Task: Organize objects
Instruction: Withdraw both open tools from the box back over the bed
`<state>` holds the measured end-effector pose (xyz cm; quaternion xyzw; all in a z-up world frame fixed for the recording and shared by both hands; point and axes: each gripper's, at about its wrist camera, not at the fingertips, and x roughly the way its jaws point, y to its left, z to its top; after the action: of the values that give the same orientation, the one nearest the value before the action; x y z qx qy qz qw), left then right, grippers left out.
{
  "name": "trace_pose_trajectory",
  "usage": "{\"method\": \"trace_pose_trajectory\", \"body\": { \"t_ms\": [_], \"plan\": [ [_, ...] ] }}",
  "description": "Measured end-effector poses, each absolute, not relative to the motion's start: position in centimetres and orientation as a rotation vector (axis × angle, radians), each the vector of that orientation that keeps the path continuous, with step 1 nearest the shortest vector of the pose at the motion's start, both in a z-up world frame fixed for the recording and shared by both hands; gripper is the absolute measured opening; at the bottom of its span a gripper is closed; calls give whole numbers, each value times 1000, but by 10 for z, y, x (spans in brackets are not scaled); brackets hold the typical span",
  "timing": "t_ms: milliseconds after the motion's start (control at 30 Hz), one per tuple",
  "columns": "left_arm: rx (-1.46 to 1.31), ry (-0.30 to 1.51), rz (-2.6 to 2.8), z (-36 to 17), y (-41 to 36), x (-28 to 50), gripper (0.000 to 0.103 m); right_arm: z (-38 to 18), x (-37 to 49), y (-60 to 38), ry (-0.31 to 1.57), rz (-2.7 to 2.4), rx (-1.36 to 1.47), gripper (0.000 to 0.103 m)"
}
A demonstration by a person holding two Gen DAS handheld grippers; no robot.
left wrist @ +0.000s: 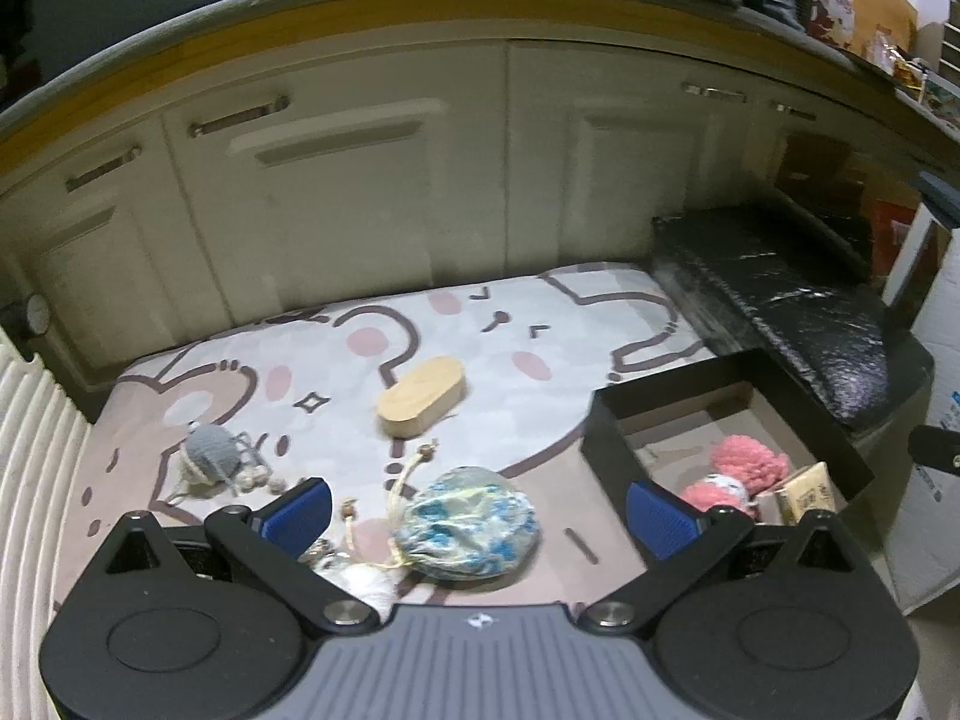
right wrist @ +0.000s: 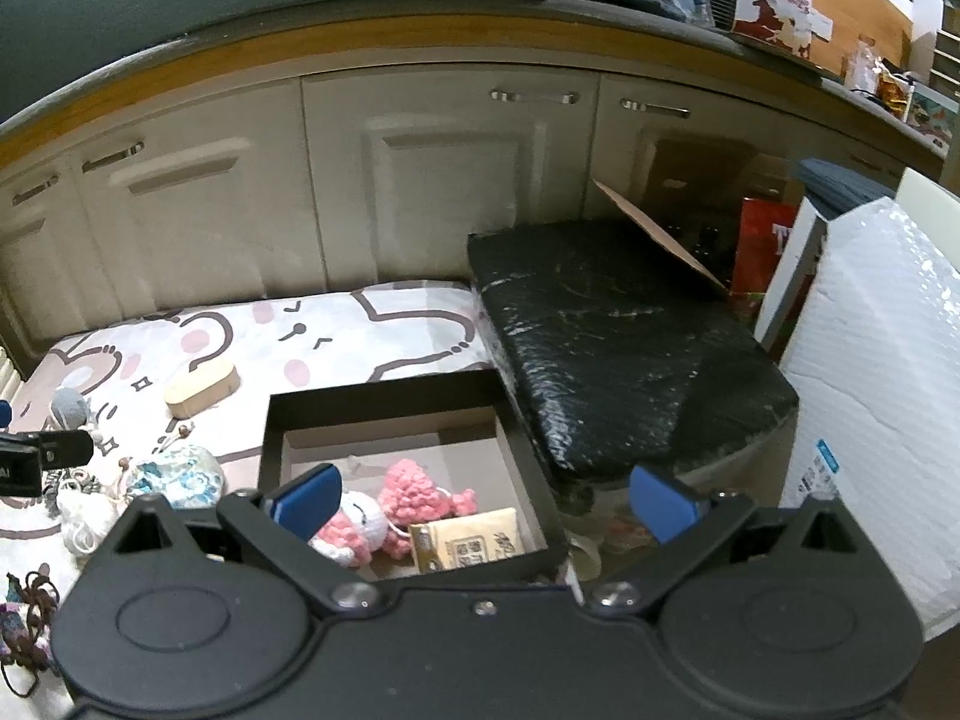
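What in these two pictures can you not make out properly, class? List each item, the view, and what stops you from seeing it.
- White ball, left wrist view: partly hidden behind the left gripper.
- Tan packet, right wrist view: print too small to read.
- Dark tangled thing, right wrist view: cut off by the left edge.
- Shelf clutter, left wrist view: blurred and small.
- Box near corner, right wrist view: hidden by the right gripper.

Cream cabinet doors (left wrist: 372,204) behind a cartoon-print mat (left wrist: 480,330), black foil-wrapped block (right wrist: 612,336) alongside.
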<state>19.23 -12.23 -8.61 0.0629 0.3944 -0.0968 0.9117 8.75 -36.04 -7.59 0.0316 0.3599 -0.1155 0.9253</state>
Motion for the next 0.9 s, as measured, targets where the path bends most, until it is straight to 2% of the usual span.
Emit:
{"method": "trace_pose_trajectory", "body": {
  "t_ms": [900],
  "plan": [
    [88,743,6,-89,19,180,103,-93,138,-257,715,-47,71,103]
  ]
}}
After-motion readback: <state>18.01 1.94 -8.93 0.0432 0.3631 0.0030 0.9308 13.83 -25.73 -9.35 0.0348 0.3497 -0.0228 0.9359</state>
